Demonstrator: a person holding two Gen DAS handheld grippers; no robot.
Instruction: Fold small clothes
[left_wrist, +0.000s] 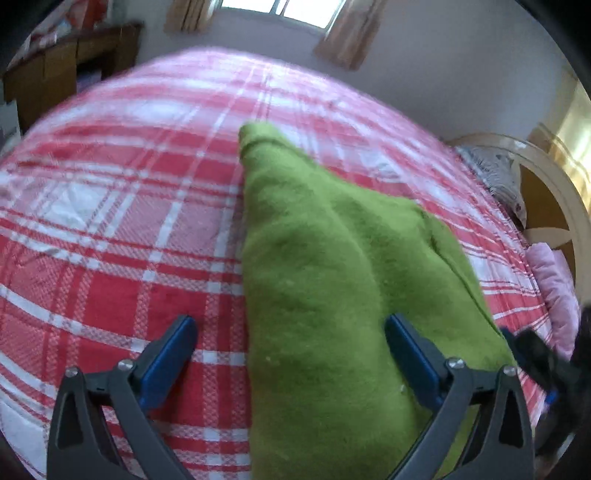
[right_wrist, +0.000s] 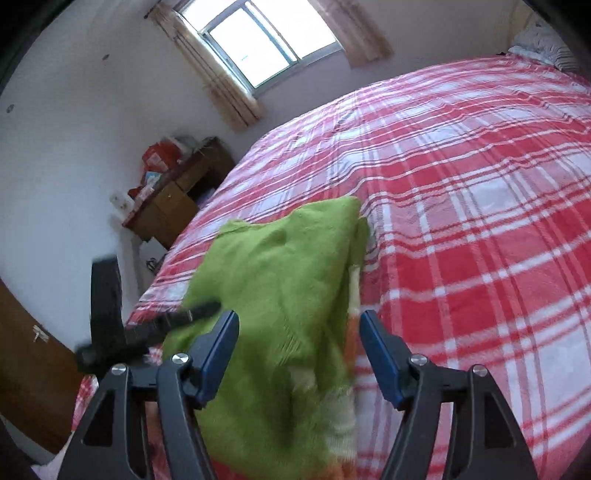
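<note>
A green knitted garment (left_wrist: 325, 280) lies folded on the red and white plaid bed cover (left_wrist: 110, 221). One narrow end points away toward the far side. My left gripper (left_wrist: 291, 332) is open just above the garment's near part, its left finger over the cover. In the right wrist view the same green garment (right_wrist: 273, 295) shows an orange and cream band near its lower edge. My right gripper (right_wrist: 299, 332) is open over its right side. The left gripper (right_wrist: 147, 328) shows as a dark blurred shape at the garment's left edge.
A wooden desk (right_wrist: 173, 199) with clutter stands by the wall beyond the bed's far left corner. A window with curtains (right_wrist: 258, 40) is behind it. A wooden headboard (left_wrist: 546, 206), a grey pillow (left_wrist: 491, 173) and a pink cloth (left_wrist: 557, 288) lie at the bed's right end.
</note>
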